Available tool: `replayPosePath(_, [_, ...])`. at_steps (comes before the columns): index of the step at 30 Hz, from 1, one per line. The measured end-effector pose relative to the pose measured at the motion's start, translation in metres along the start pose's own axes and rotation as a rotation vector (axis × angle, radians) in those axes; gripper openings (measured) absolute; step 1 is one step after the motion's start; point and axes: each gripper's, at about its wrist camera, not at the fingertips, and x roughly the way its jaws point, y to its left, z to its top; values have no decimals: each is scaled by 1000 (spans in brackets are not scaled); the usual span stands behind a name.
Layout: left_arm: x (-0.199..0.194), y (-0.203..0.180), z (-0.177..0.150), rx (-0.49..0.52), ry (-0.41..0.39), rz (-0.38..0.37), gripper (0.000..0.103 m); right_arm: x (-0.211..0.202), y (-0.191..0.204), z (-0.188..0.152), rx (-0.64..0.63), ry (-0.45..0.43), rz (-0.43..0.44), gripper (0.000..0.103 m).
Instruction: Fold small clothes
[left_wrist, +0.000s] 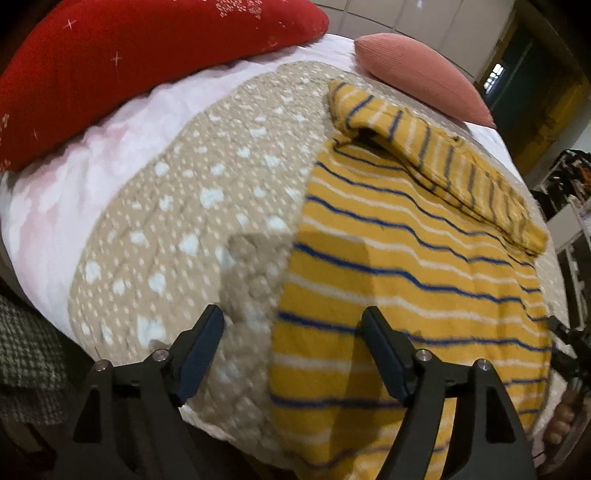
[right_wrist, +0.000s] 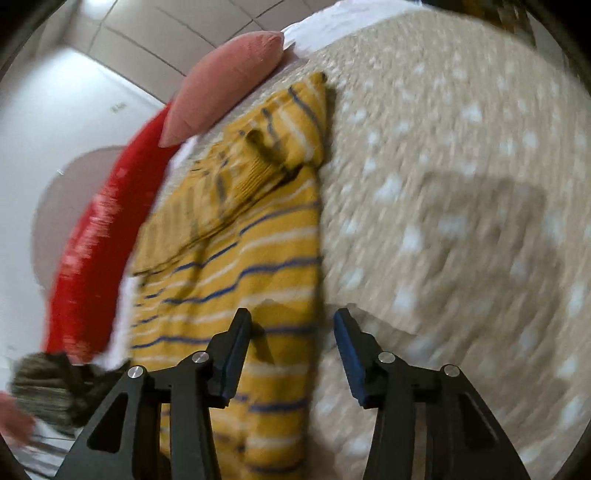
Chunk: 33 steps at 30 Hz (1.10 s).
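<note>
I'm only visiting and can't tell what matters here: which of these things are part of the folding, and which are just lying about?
Part of the job:
- yellow striped garment, one sleeve already folded over it
- left gripper, open
- right gripper, open

Just lying about:
- red pillow
- pink pillow
- beige dotted quilt, under the garment

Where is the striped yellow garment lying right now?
The striped yellow garment lies flat on the beige dotted quilt, right of centre in the left wrist view, its folded sleeve nearest the pink cushion.
</note>
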Motion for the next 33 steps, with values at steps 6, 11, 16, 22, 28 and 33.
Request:
replayPosePath(6, [-14,-7,-33,33,9,-55,57,-5,-6,-35,50,16,167,52])
replayPosePath(11, [-19,-1,-55,-3,19,-148,53,-6,-9,-63,60,48,252,52])
replayPosePath(16, [-22,3,-74,-30,8,-181,54,4,-3,-90,59,109,319,52])
replayPosePath(22, [-20,6,-87,-72,28,-225,62,24,7,-117,64,169,342,52])
replayPosePath(28, [-23,3,-91,-69,73,-224,10,22,23,-125,18,132,249,50])
replayPosePath(33, [-54,13,-90,-127,23,-264,9,14,31,-127,-29,108,136,13])
